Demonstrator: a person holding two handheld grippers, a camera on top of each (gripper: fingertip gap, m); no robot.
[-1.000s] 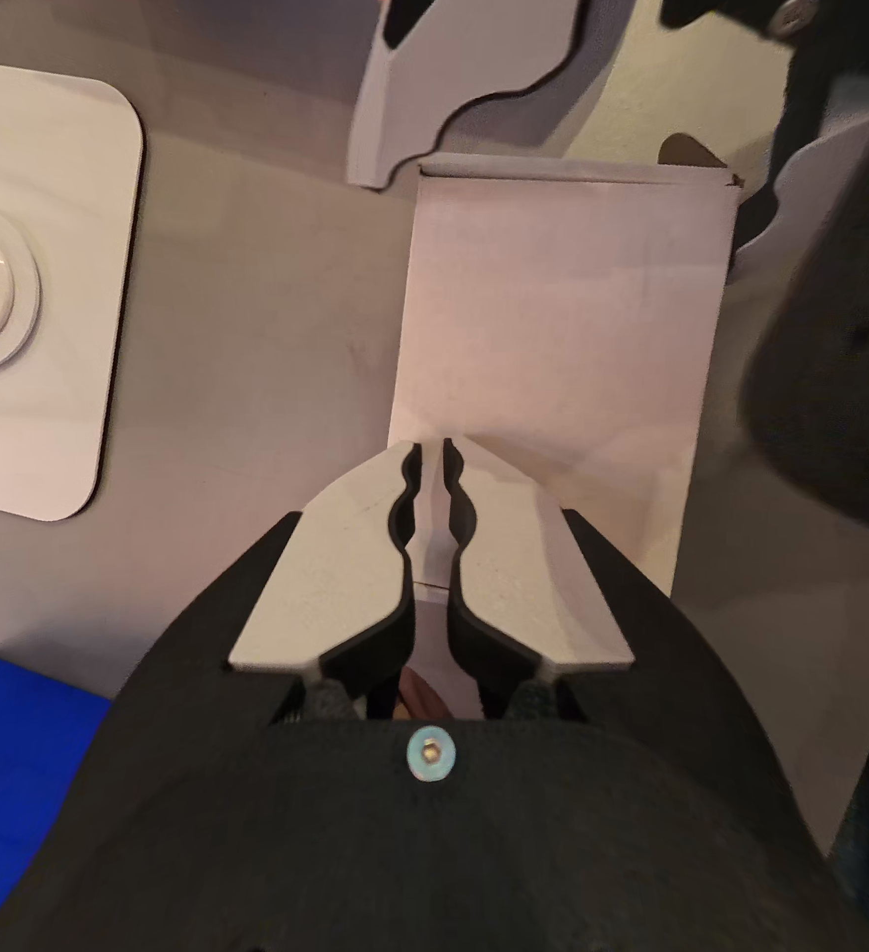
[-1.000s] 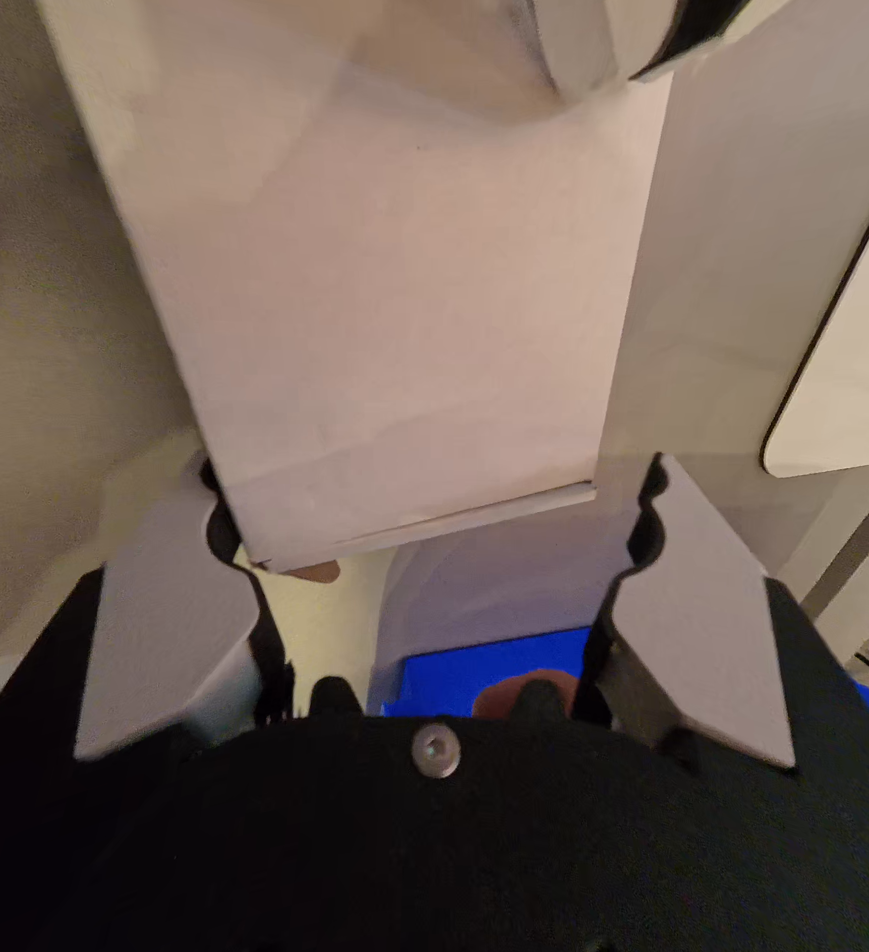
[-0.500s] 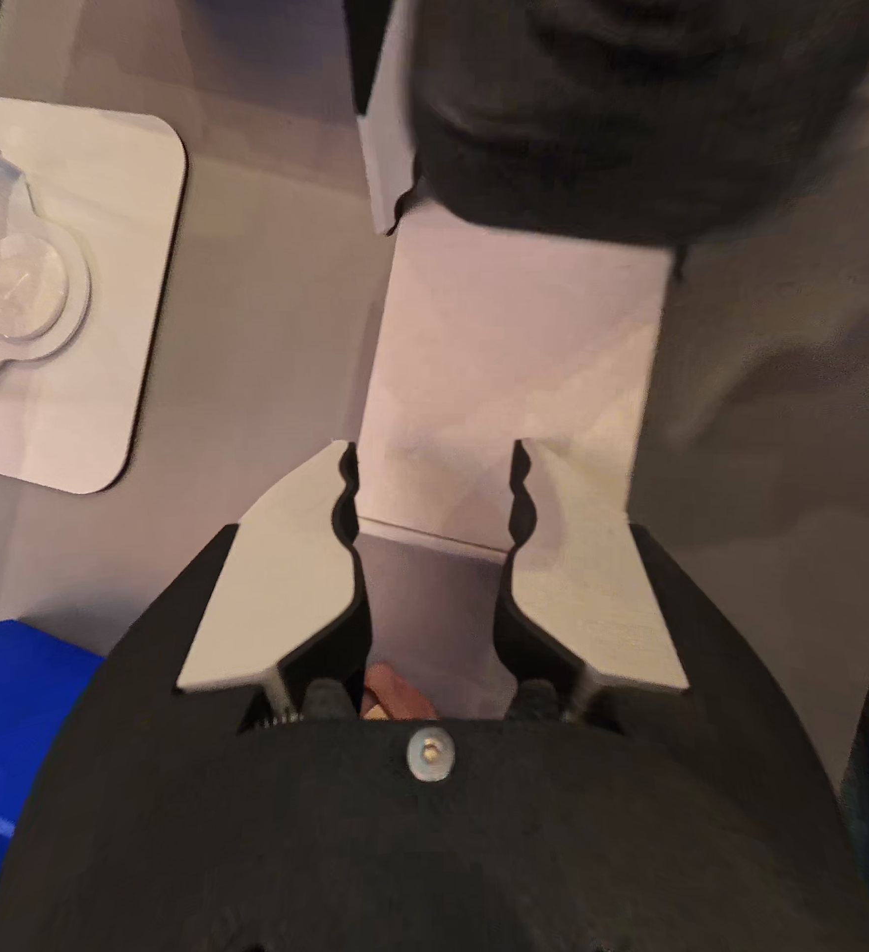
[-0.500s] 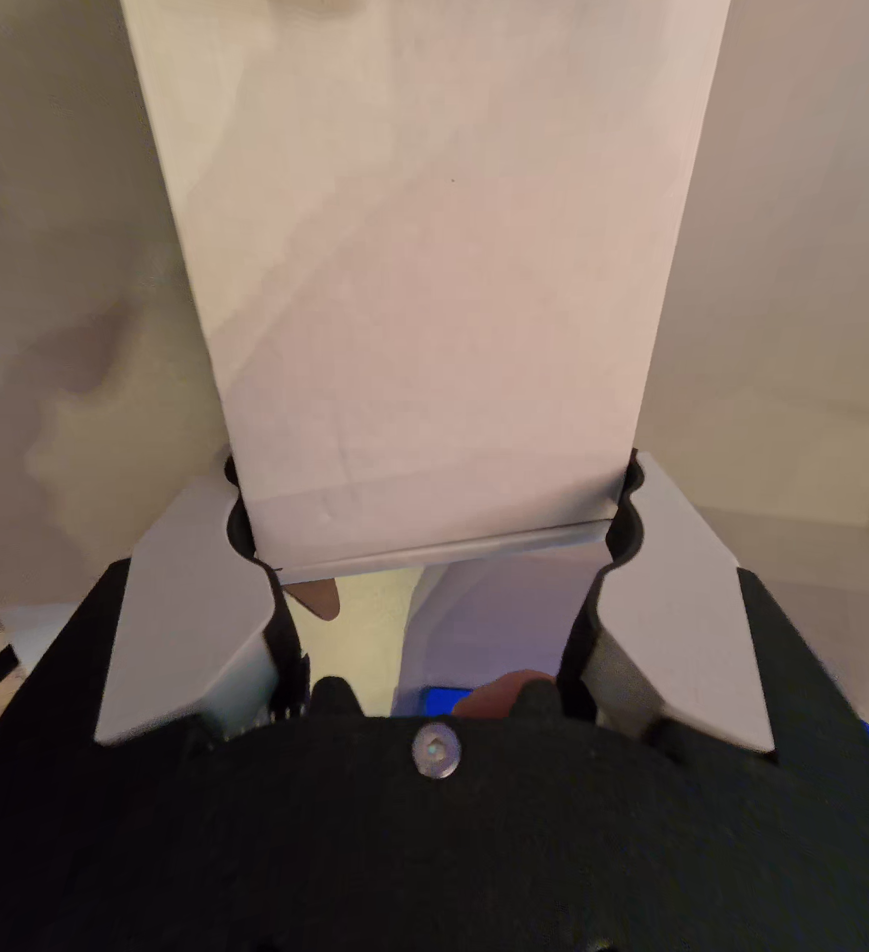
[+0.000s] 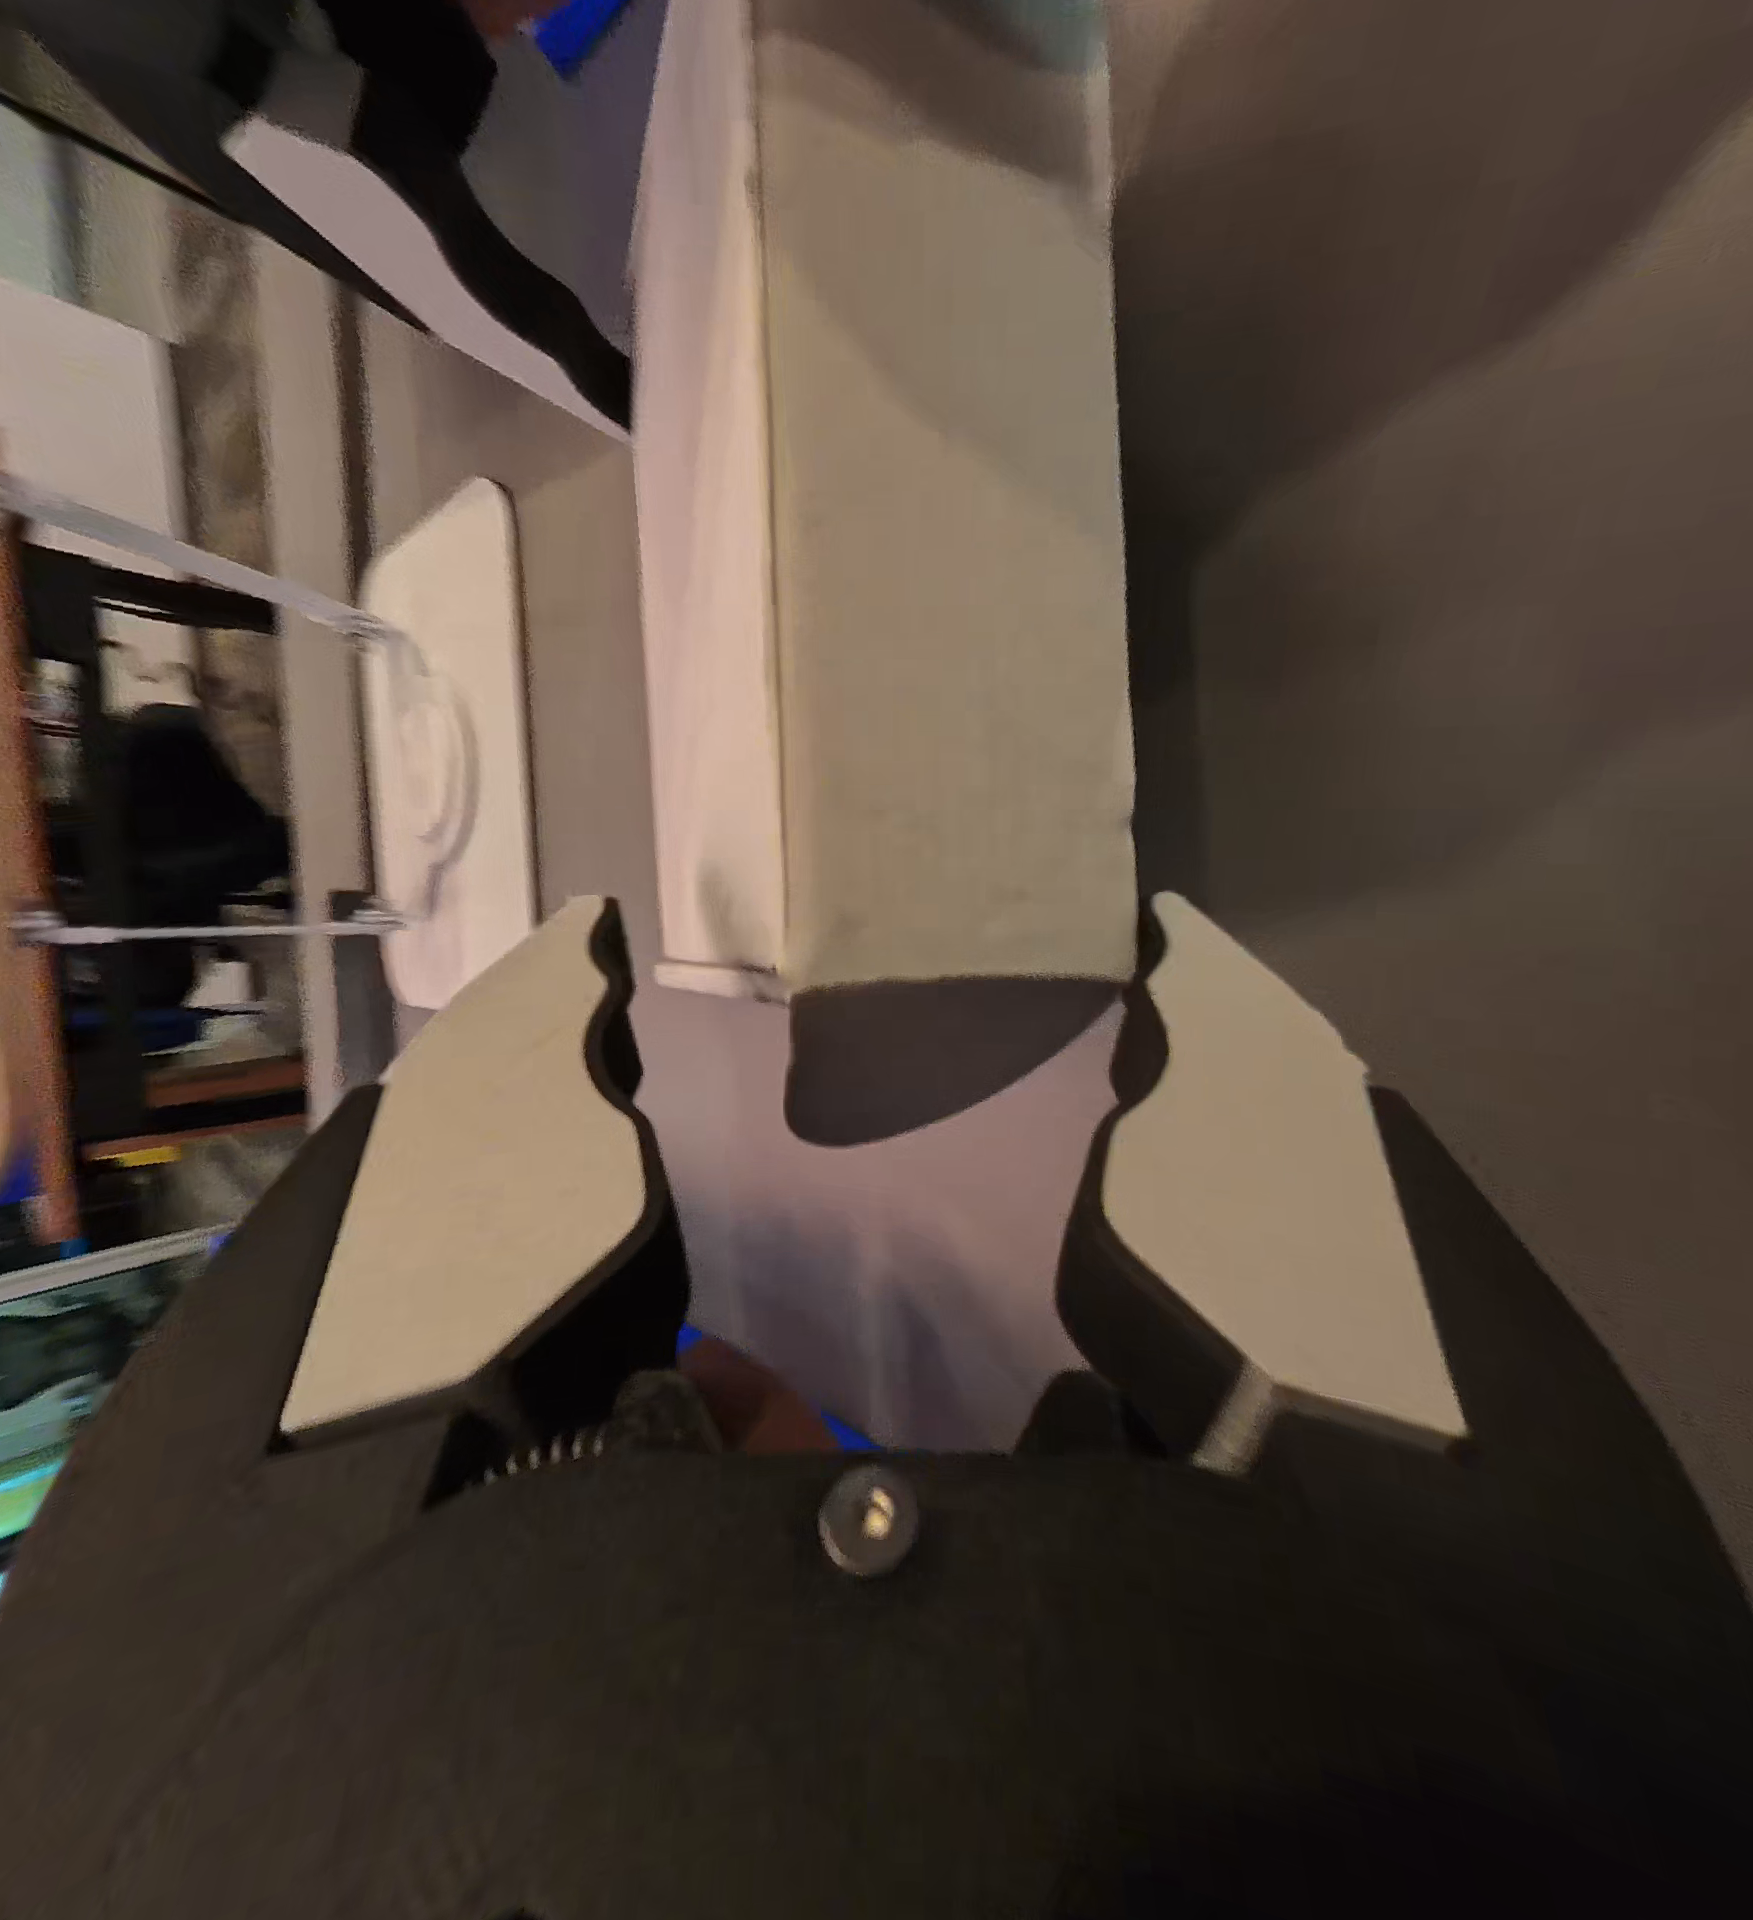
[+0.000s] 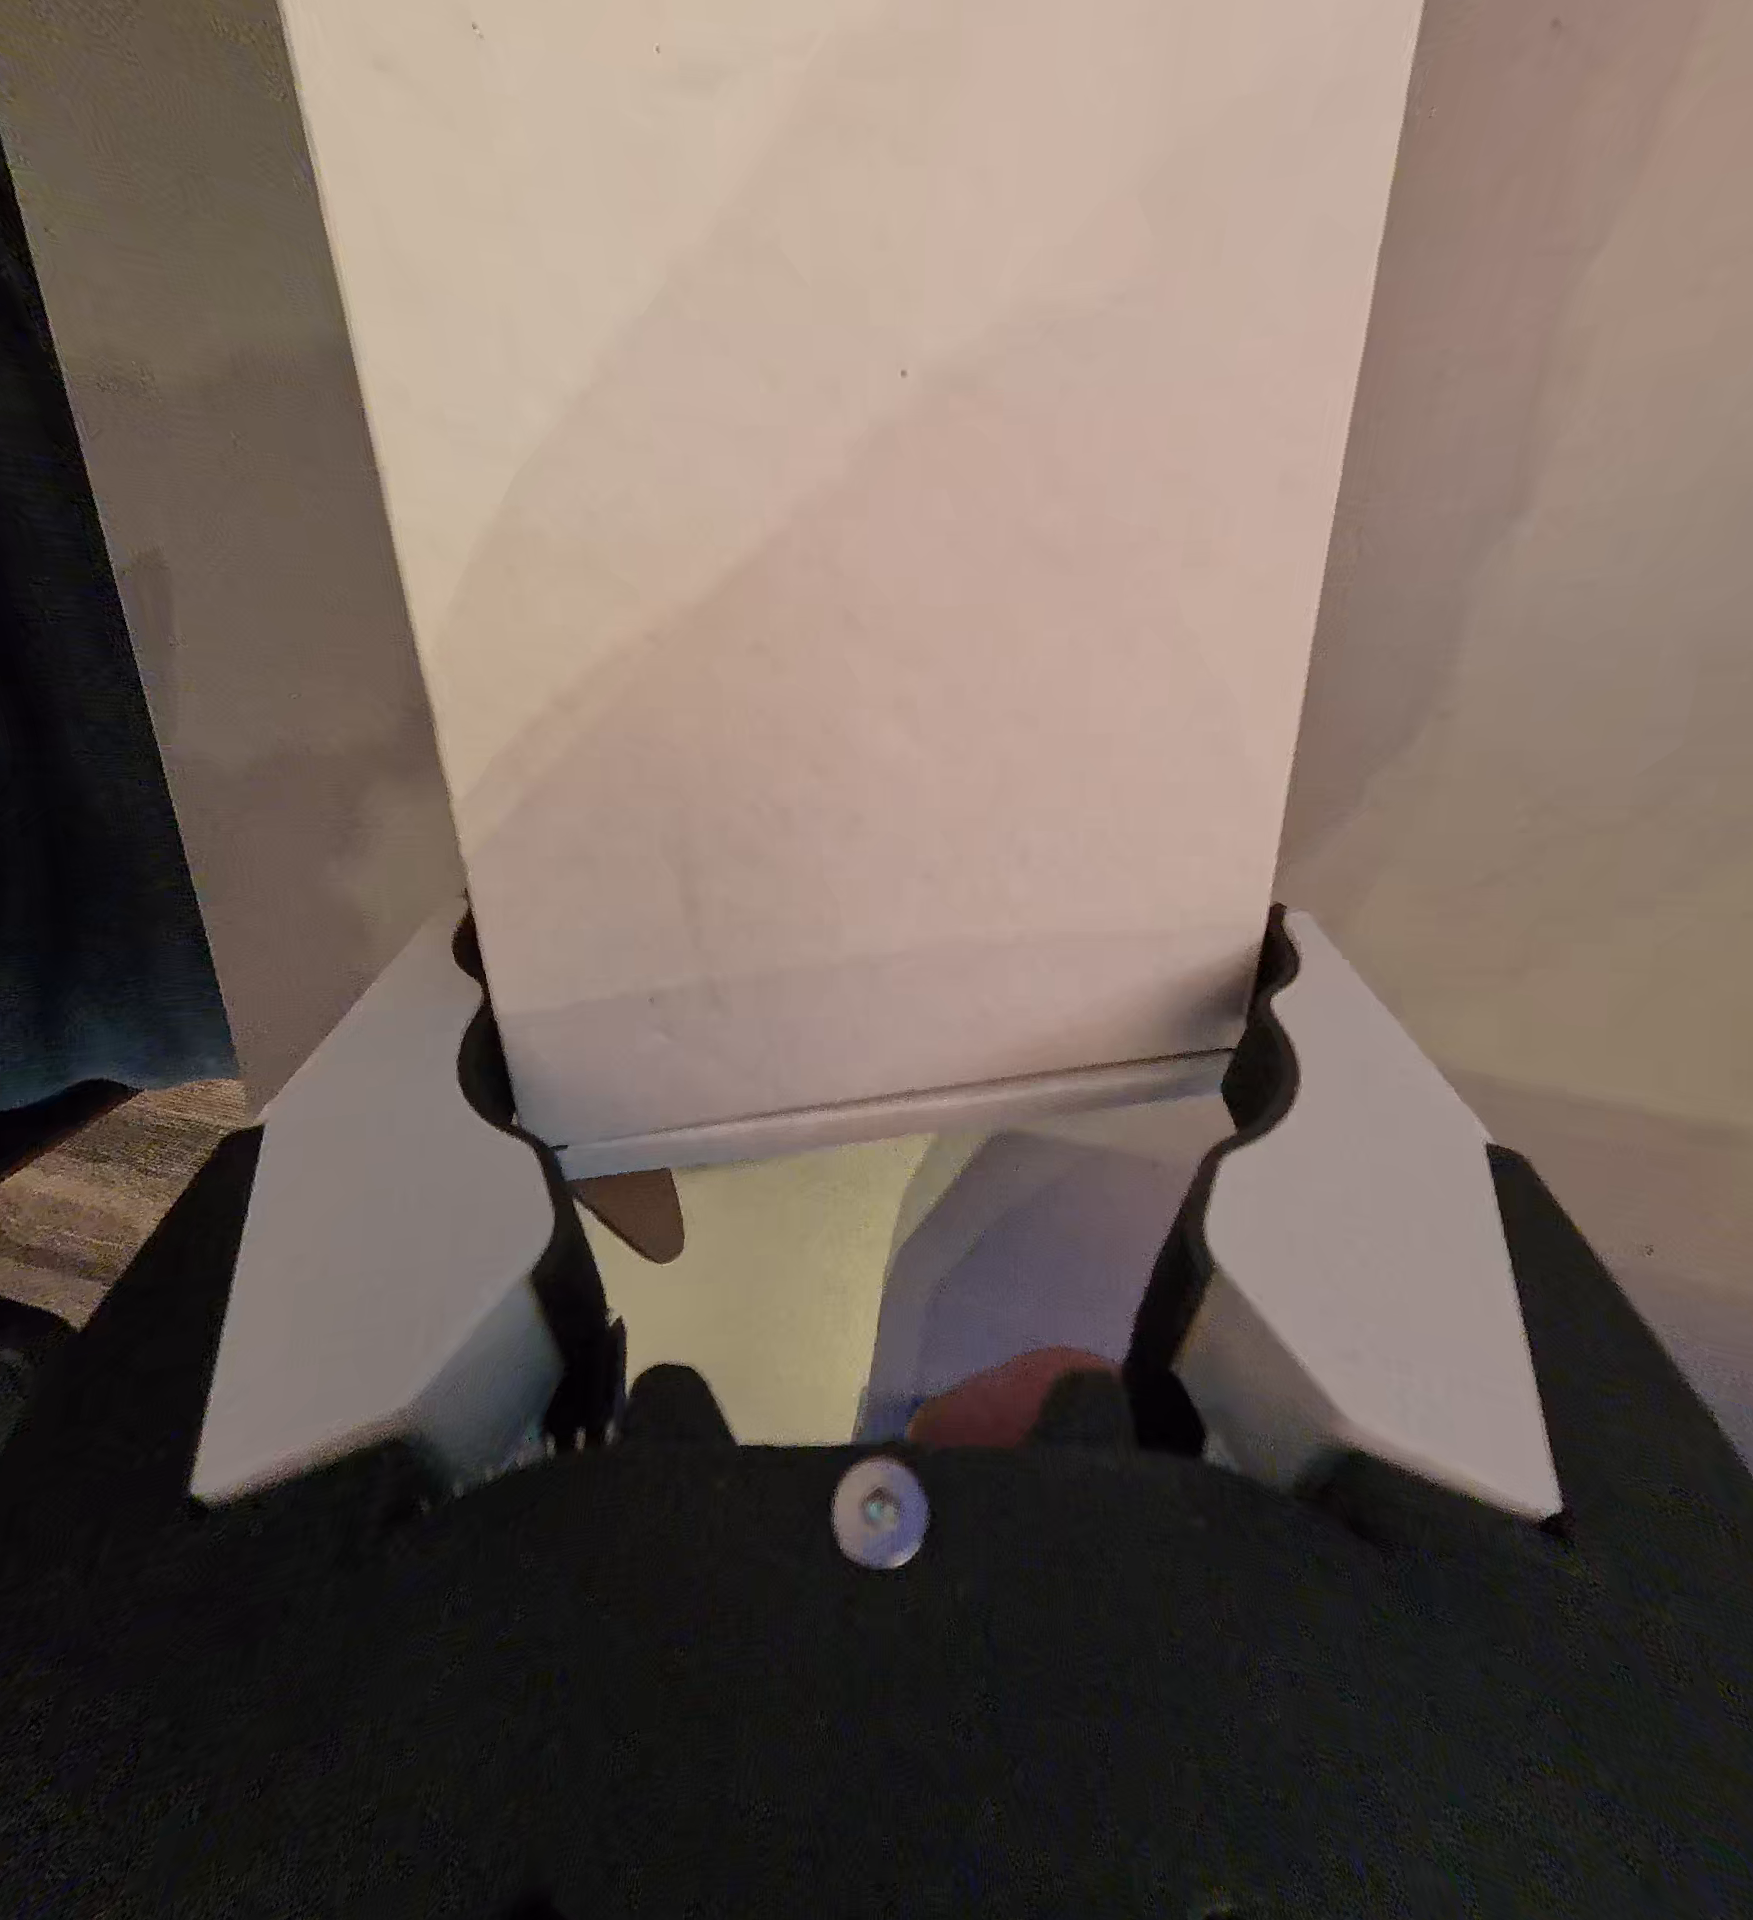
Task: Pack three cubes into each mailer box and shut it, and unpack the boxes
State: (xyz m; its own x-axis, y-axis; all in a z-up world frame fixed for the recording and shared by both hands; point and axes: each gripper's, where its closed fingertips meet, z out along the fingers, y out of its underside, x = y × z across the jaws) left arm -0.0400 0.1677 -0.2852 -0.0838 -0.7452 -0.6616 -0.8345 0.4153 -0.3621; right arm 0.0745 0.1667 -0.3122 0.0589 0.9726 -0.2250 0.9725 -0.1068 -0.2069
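Since the white box reads as shut in both views, with no cube showing anywhere, I judge this to be a point where a box is being handled whole, either just packed or about to be unpacked; which of the two, and how many boxes are done, the pictures do not tell. The right gripper clamps the box by its near end, one finger on each side edge, the seam of the end flap just above the fingertips. The left gripper is spread wide with nothing between its fingers; the box end hangs just past the tips, the right finger close against its corner, though blur hides whether they touch. In the left wrist view the right gripper's white finger shows at the box's far end. The table is a plain grey-beige surface, near the box but whether the box rests on it I cannot tell. A white rounded plate lies on it beside the box. Beyond the edge are dark furniture, a wooden upright and patterned carpet, all blurred.
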